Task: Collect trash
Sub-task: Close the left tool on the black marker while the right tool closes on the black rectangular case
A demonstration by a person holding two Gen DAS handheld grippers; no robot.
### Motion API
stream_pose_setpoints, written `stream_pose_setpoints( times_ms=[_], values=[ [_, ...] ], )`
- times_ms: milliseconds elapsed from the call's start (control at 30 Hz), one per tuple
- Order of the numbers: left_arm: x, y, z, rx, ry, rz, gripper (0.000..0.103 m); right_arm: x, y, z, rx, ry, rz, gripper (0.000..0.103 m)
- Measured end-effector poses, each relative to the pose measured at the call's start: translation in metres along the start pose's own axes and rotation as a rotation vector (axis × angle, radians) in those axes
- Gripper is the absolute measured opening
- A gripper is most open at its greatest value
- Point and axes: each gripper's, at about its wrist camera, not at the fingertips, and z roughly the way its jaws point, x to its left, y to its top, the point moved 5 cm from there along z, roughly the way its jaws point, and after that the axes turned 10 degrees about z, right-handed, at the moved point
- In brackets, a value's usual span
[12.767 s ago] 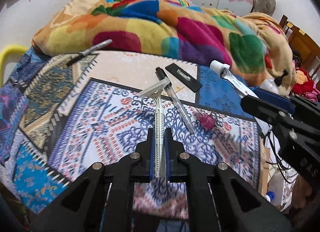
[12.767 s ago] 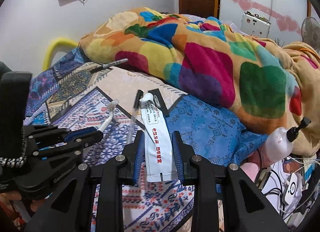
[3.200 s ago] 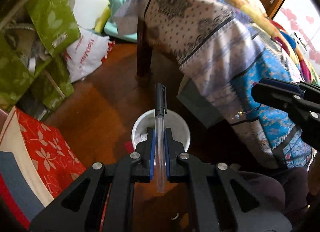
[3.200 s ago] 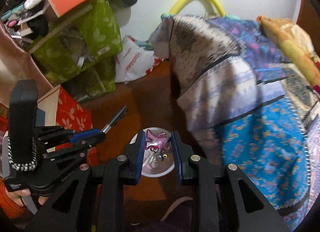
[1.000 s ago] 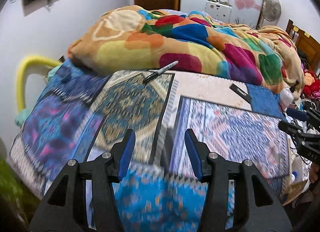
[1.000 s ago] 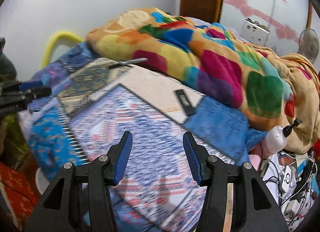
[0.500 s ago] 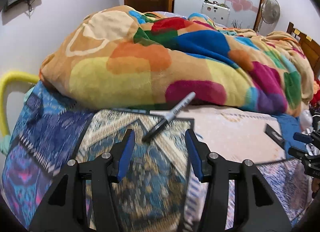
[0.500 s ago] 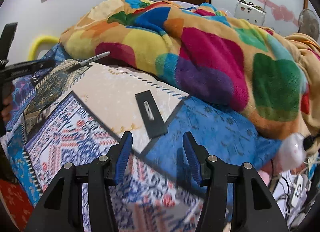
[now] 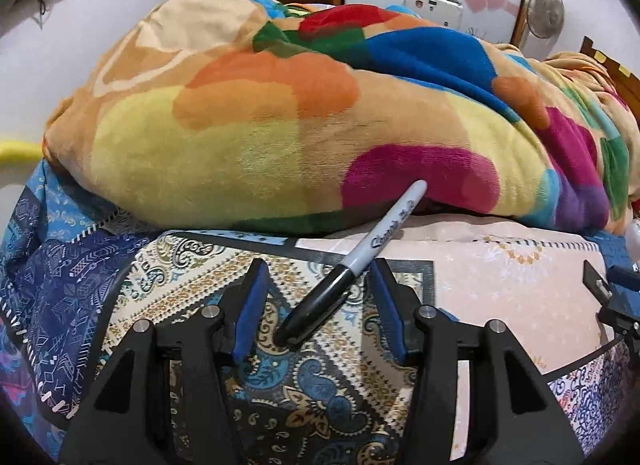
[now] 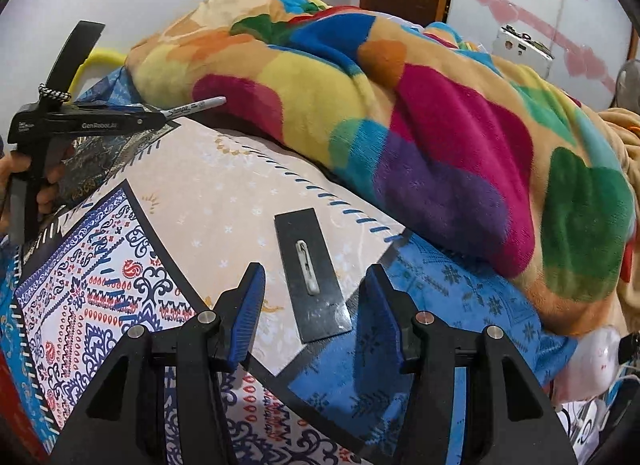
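A patchwork-sheeted bed (image 10: 224, 201) carries a marker (image 9: 352, 265), a flat black card (image 10: 310, 273) and a heaped multicoloured blanket (image 9: 280, 125)

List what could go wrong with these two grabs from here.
The marker lies diagonally between the open left gripper, its far end against the blanket; closing now may pivot it or pinch only the cap.

The black card lies flat on the sheet between the open right gripper; its thin edge gives the pads little to hold, so they may slide over it or bunch the cloth.
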Motion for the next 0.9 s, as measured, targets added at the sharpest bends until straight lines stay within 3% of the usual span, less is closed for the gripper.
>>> stream_pose_setpoints(
  times_ms=[100, 167, 267, 367, 667, 900],
  values=[
    [-0.006, -0.003, -0.003, -0.001, 0.006, 0.006, 0.044, 0.003, -0.001, 0.0, 0.003, 0.026, -0.007, 0.031],
    [-0.011, -0.006, -0.007, -0.001, -0.001, 0.017, 0.027, 0.009, -0.001, -0.001, 0.002, 0.038, -0.023, 0.022],
    [-0.022, -0.014, -0.015, 0.014, -0.009, 0.031, 0.021, 0.014, -0.003, -0.001, 0.002, -0.002, -0.033, 0.022],
    [-0.034, -0.02, -0.023, 0.042, -0.006, 0.054, 0.012, 0.012, -0.003, -0.002, 0.03, 0.009, 0.021, 0.022],
    [-0.065, -0.046, -0.065, 0.097, -0.032, -0.01, 0.011, 0.022, -0.004, -0.029, 0.012, 0.015, 0.056, 0.022],
    [-0.09, -0.054, -0.119, 0.062, 0.0, 0.034, 0.011, 0.035, -0.002, -0.065, -0.017, 0.028, 0.069, 0.022]
  ],
)
